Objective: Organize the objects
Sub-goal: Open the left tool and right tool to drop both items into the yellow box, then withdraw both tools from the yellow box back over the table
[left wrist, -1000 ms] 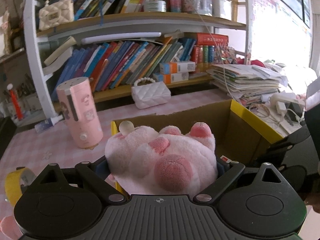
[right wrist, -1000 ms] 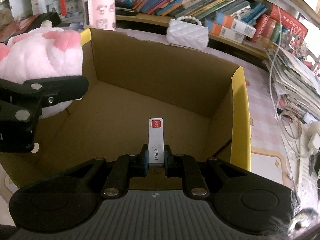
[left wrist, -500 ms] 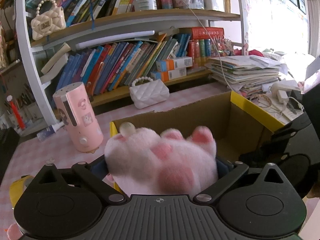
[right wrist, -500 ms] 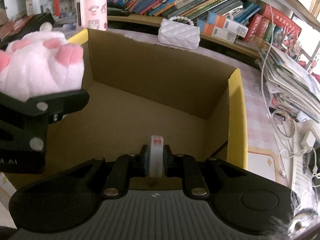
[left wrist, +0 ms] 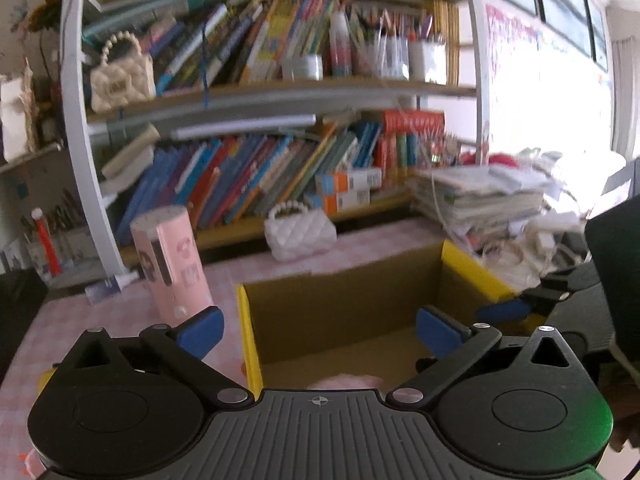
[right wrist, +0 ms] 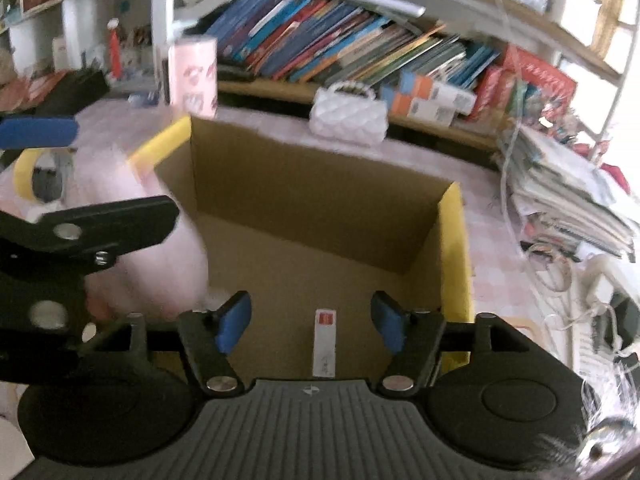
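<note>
A bookshelf (left wrist: 256, 96) crammed with leaning books fills the upper half of the left wrist view, and along the right edge of the frame a sagging stack of papers (left wrist: 480, 196) with tangled cords beside it crowds that side of the desk. In the lower middle sits the open cardboard box (left wrist: 344, 308) with its yellow-edged flaps, on a pink checked tablecloth (left wrist: 248, 268). The pink plush paw (right wrist: 160, 264) shows as a blur in the lower left of the right wrist view, at the box's left wall and partly behind the other gripper's black linkage, so I cannot tell whether it has settled on the floor of the box. Left of the box in the left wrist view stands a tall pink cylinder (left wrist: 172, 260) with printed stickers, and behind the box, centre frame, a white quilted purse (left wrist: 300, 234) with a bead handle; a cream one (left wrist: 120, 80) sits on the upper shelf at upper left. The left gripper (left wrist: 320, 326) hangs over the box's near edge, jaws spread wide with nothing between the blue pads. The right gripper (right wrist: 312, 326) is likewise spread wide over the box, and between its fingers, low in the frame, a small white box with a red end (right wrist: 325, 342) lies on the cardboard floor, clear of both pads.
</note>
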A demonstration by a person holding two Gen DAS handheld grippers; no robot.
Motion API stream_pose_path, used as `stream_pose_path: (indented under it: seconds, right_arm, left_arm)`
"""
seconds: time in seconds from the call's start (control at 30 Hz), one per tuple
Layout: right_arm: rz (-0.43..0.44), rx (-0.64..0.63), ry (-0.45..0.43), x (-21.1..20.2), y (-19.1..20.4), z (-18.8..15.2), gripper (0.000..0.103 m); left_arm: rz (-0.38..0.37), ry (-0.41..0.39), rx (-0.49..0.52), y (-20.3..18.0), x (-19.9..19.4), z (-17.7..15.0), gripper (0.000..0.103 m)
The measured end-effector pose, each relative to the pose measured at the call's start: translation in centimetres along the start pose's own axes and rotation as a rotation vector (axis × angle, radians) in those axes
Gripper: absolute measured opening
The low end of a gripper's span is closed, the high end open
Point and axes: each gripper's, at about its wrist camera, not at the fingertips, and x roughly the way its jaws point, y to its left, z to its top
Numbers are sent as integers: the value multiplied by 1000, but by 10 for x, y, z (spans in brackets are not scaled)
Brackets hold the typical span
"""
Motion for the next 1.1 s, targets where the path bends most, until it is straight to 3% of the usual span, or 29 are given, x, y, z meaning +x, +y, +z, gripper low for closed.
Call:
stream_pose_path:
  seconds: [0.27, 0.63, 1.1]
  right_arm:
    - [-87, 106, -72, -34, 3, -7, 70]
    - [-229, 208, -166, -84, 27, -34, 76]
    - [-235, 239, -60, -113, 98, -85, 79]
  left_arm:
    - [0, -58, -39, 10, -35, -1, 103]
    - [16, -71, -105, 34, -84, -27, 103]
    - [78, 40, -102, 56, -138, -85, 103]
